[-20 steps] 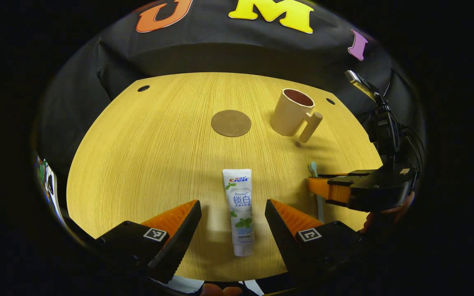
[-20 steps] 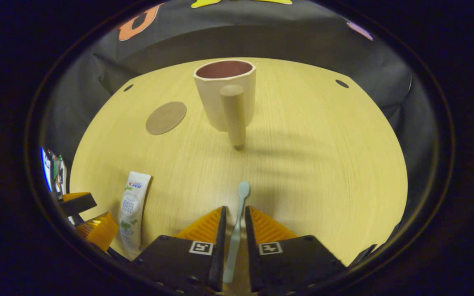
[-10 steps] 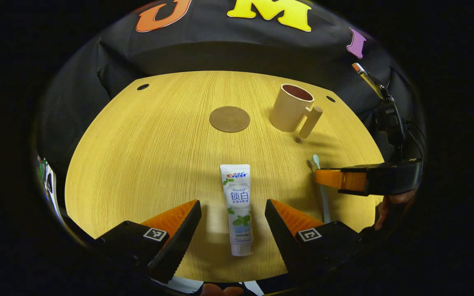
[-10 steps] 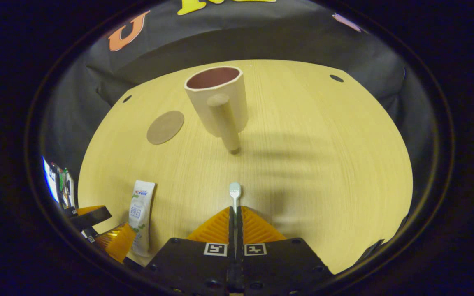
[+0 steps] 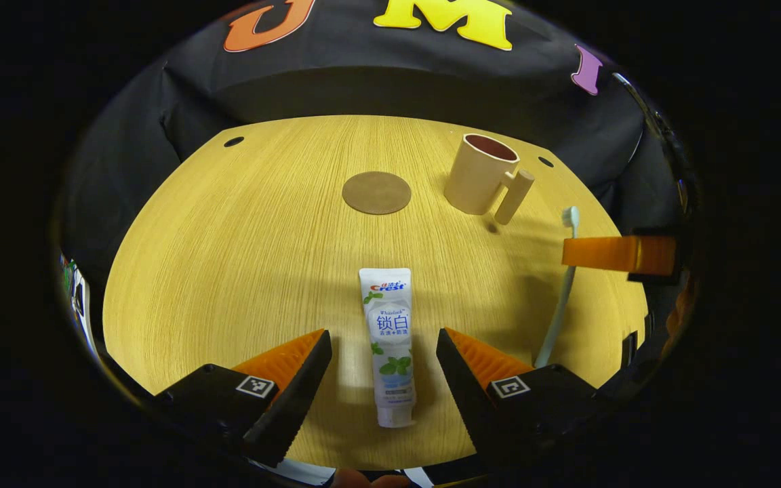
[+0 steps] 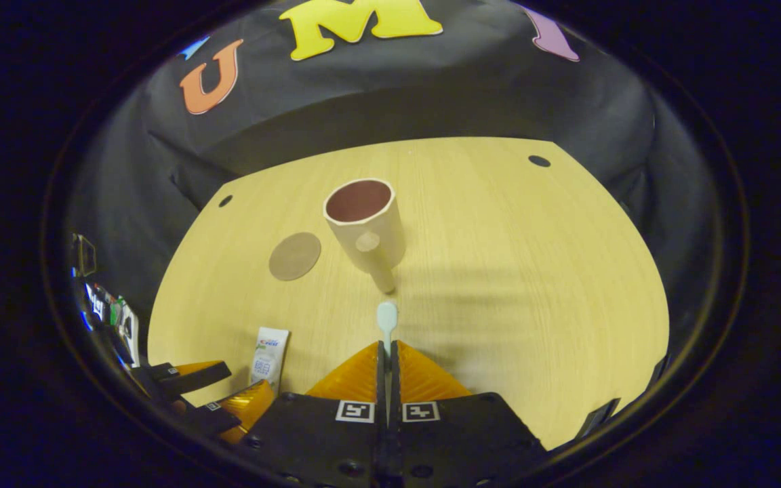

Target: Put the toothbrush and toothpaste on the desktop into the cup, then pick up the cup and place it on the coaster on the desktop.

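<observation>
Over the right side of the pale wooden round desktop (image 5: 241,257), the right gripper (image 6: 388,352) has its orange ribbed fingers pressed together on the slim mint-green plastic toothbrush (image 6: 386,322), whose head pokes out ahead of the tips toward the beige cup with a dark red inside and a stubby peg handle (image 6: 365,227). From the left gripper view the same brush (image 5: 560,291) hangs nearly upright, head up, its tail low near the wood.

My worry is the grip: the fingers pinch a thin, smooth handle, so it could pivot or slide as the hand tilts it over the cup's mouth (a narrow target). If the tail catches the rim or the handle peg, the light cup may tip or skid, and I judge it would not take much.

Nearer me, the left gripper (image 5: 384,359) hovers with its jaws wide apart, either side of the white toothpaste tube with green leaf print (image 5: 388,339), which lies flat on the desktop, touched by neither finger. Closing off-centre could squirt the tube sideways.

Left of the cup, well apart, the brown round coaster (image 5: 376,192) lies bare.
</observation>
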`<move>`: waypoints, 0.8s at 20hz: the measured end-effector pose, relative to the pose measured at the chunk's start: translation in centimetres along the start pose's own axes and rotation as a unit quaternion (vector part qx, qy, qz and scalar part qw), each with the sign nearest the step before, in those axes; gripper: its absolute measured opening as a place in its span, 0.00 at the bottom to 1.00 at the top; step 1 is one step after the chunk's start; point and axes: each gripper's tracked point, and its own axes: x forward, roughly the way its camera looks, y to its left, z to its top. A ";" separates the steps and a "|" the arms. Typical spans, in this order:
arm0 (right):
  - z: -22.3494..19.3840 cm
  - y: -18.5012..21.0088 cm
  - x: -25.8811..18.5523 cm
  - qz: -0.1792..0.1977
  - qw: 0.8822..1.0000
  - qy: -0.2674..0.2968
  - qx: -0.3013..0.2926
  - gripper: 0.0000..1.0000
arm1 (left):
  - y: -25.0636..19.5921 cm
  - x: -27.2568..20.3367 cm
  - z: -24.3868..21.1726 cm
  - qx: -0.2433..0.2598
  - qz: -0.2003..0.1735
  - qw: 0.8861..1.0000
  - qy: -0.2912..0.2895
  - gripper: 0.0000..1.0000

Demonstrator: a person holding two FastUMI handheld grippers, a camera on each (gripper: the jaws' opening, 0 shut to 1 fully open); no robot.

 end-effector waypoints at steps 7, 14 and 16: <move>2.2 0.9 -3.0 0.007 0.999 -0.038 -0.025 0.00 | 0.1 1.7 -0.5 -0.002 0.004 1.000 0.007 0.97; 4.6 1.6 -5.2 0.009 0.996 -0.071 -0.047 0.00 | -0.2 2.9 -0.4 0.004 0.002 1.000 0.001 0.88; 5.0 1.6 -5.5 0.007 0.996 -0.077 -0.052 0.03 | 0.0 3.2 -0.2 0.013 0.009 1.000 -0.004 0.80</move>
